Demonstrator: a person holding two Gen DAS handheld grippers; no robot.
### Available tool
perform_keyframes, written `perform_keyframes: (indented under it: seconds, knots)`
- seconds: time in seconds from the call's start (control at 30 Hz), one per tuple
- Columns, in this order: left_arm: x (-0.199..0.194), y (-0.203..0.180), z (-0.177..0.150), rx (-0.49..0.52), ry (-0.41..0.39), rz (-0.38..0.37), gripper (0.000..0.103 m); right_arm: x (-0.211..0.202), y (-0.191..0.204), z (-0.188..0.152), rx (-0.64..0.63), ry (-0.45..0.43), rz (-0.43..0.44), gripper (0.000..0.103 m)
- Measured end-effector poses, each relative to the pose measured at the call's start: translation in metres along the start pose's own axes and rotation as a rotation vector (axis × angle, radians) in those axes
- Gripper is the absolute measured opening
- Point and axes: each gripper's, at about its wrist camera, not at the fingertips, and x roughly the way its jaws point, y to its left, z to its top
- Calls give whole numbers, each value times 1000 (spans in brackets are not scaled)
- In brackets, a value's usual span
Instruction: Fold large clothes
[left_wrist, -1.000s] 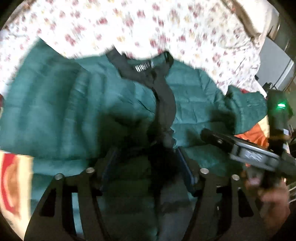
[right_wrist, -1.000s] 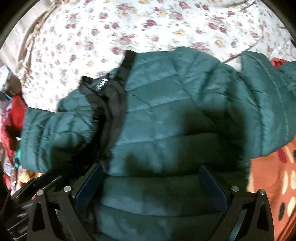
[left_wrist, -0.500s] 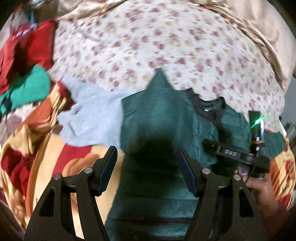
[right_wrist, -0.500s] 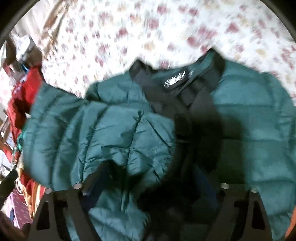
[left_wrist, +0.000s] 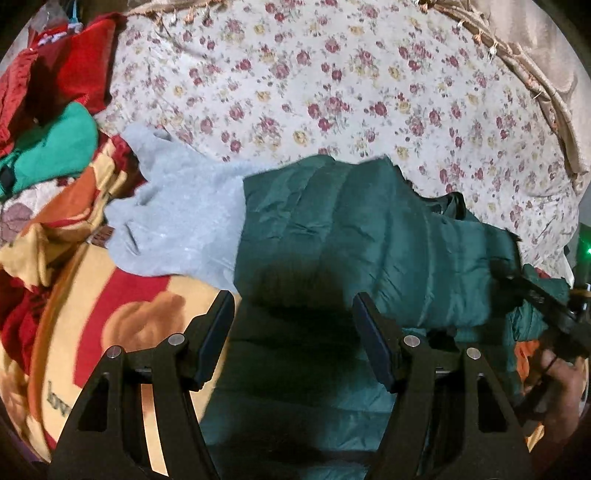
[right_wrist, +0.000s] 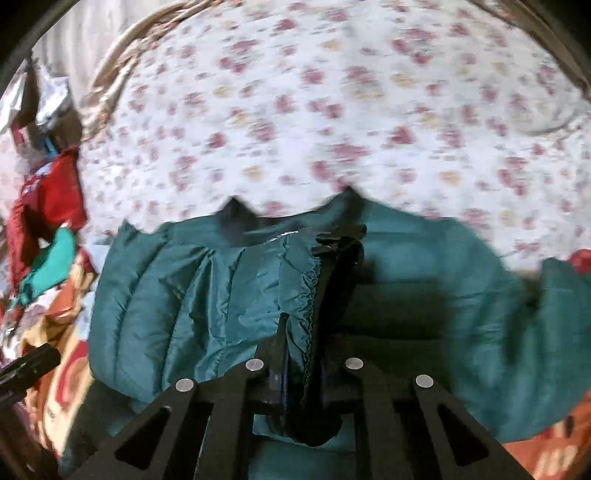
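From the left wrist, the left gripper (left_wrist: 291, 325) hangs spread wide with nothing between its fingers, just above the green puffer jacket (left_wrist: 369, 236). The jacket lies straight ahead and to the right on the floral bedspread (left_wrist: 332, 74), its long axis running across the view. A grey garment (left_wrist: 184, 221) touches its left edge — likely to snag in a fold — with a patterned blanket (left_wrist: 110, 314) underneath.

From the right wrist, the right gripper (right_wrist: 299, 373) is pressed together, pinching the jacket's gathered front edge by the dark zipper placket (right_wrist: 332, 280). This hand seems the nearer one, already in control. Red clothes (right_wrist: 48, 192) sit well apart, left.
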Motion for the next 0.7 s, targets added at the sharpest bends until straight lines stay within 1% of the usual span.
perform_keyframes:
  seconds: [0.1, 0.2, 0.33, 0.4, 0.43, 0.47, 0.5, 0.53, 0.57, 0.63, 0.67, 0.7]
  knots:
    - [11, -7, -2, 9, 23, 4, 67, -2, -27, -3, 16, 11, -67, 11]
    - [20, -13, -5, 26, 35, 15, 67, -3, -55, -7, 45, 21, -104, 11]
    - [32, -23, -6, 42, 48, 24, 67, 21, -75, -9, 66, 48, -177, 11]
    - [38, -28, -5, 50, 53, 25, 67, 30, -84, -10, 95, 48, -182, 11]
    - [40, -30, -4, 51, 52, 24, 67, 32, -88, -8, 120, 46, -169, 13]
    - [42, -33, -2, 54, 46, 22, 67, 30, -92, -7, 140, 50, -164, 18]
    - [43, -35, -1, 57, 41, 22, 67, 24, -94, -7, 159, 51, -173, 35]
    - [46, -37, 1, 61, 36, 26, 67, 16, -97, -7, 182, 35, -189, 46]
    - [49, -39, 3, 64, 32, 31, 67, 5, -100, -8, 199, 2, -197, 48]
    - [56, -42, 6, 69, 24, 39, 67, -13, -101, -11, 205, -30, -209, 48]
    - [61, -44, 8, 69, 23, 42, 67, -21, -99, -12, 201, -41, -193, 48]
    - [65, -45, 9, 68, 22, 43, 67, -25, -94, -12, 192, -47, -155, 48]
